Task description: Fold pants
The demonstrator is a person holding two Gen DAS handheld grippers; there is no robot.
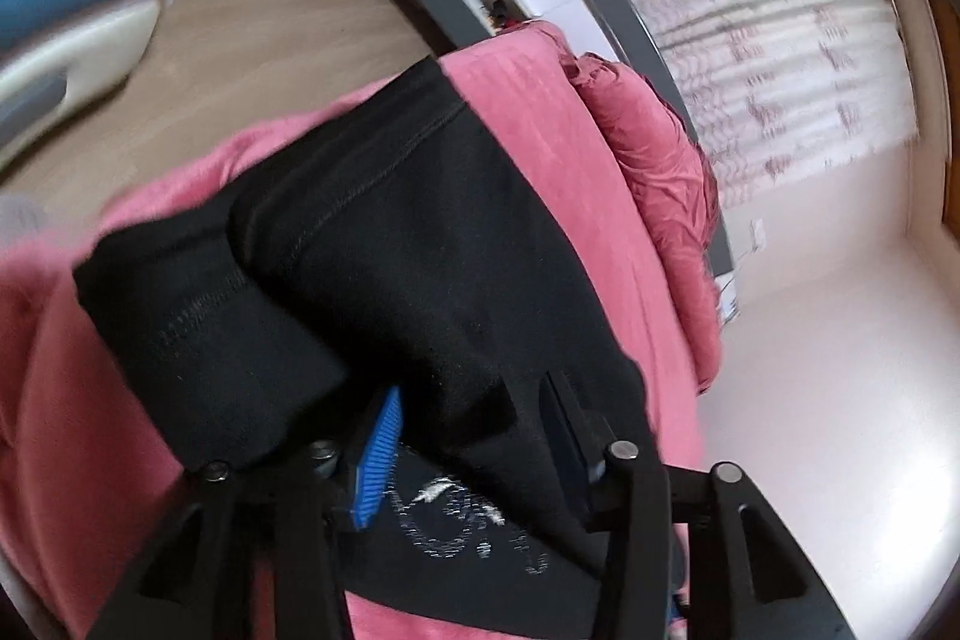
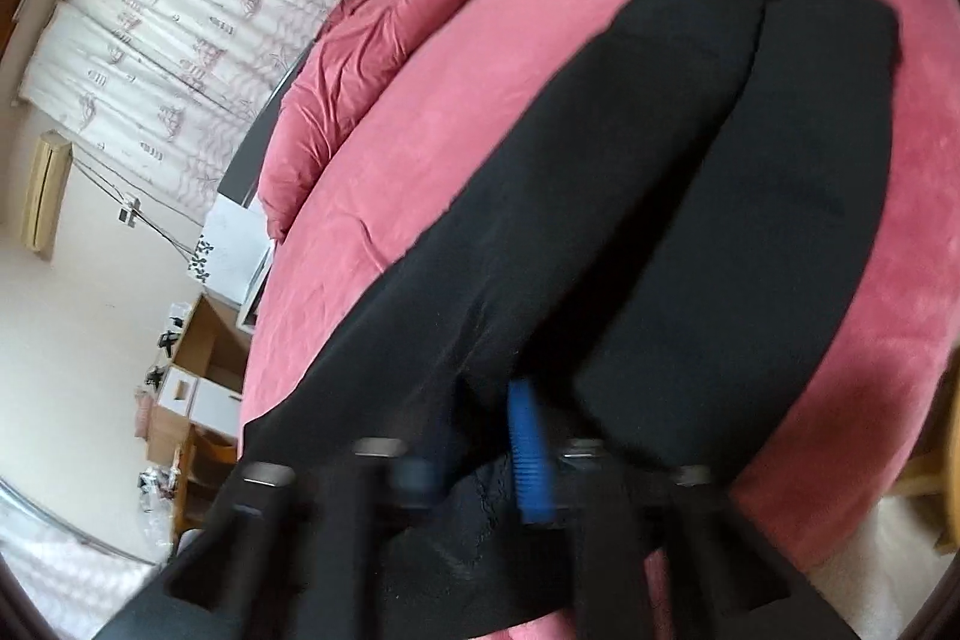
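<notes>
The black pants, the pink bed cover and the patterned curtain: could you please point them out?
black pants (image 2: 630, 172), right wrist view, middle of a leg.
pink bed cover (image 2: 456, 88), right wrist view, bare stretch.
patterned curtain (image 1: 780, 58), left wrist view, middle.

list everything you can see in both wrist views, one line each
pants: one, black, spread on the bedspread, near end lying between both grippers' jaws
bedspread: one, pink, covering the bed
quilt: one, darker pink, bunched at the bed's far edge
curtain: one, white with a pinkish pattern, on the wall
floor: wood tone, beside the bed
boxes: a few, white and brown, on the floor
left hand-held gripper: one, black with blue pads, jaws apart, pants between them
right hand-held gripper: one, black with blue pads, jaws apart, pants between them
</notes>
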